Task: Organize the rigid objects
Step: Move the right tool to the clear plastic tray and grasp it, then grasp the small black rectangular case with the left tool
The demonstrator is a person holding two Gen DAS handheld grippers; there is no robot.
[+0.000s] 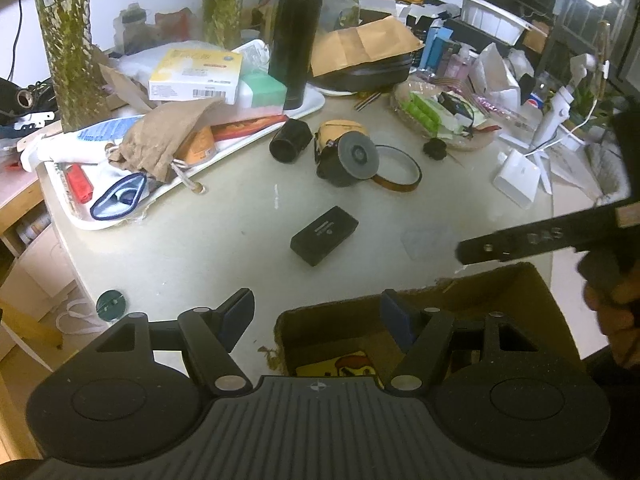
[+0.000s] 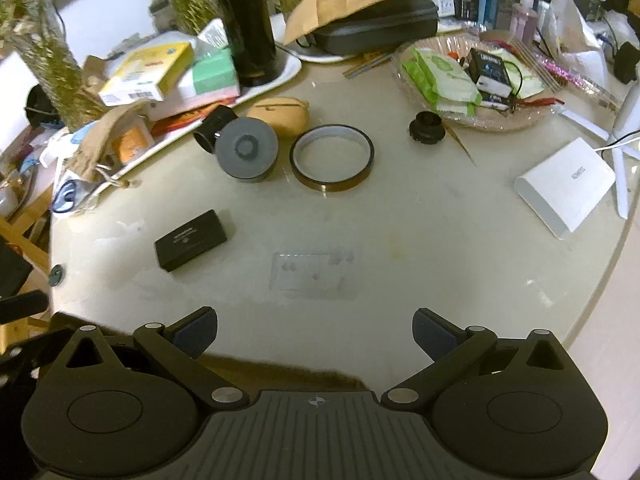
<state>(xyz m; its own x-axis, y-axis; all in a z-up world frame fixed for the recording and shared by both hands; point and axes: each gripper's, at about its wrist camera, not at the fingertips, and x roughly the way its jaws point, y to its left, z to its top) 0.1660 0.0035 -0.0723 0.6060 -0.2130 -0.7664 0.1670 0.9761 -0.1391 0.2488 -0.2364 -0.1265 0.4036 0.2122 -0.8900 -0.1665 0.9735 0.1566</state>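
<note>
Both grippers stand with fingers spread and hold nothing. Left gripper hovers above the near edge of the round table, its right finger over the open cardboard box at the table's near side; a yellow printed item lies inside the box. Right gripper hovers over the bare near part of the table, with a dark brown edge just below its fingers.

Task items lie loose on the tabletop:
- Black rectangular case: flat on the table, nearest of the loose items to both grippers, apart from everything else.
- Roll of amber tape: lying flat, just beside the grey-capped cylinder.
- Grey-capped cylinder: on its side, grey face toward the cameras, touching or nearly touching the tan pouch behind it.
- Short black tube: on its side, beside the white tray.
- Small black knob: near the wicker dish.
- Flat clear plastic piece: in front of the right gripper.

White box sits at the right edge of the table. Black thermos stands upright on the tray among boxes and a drawstring bag.
</note>
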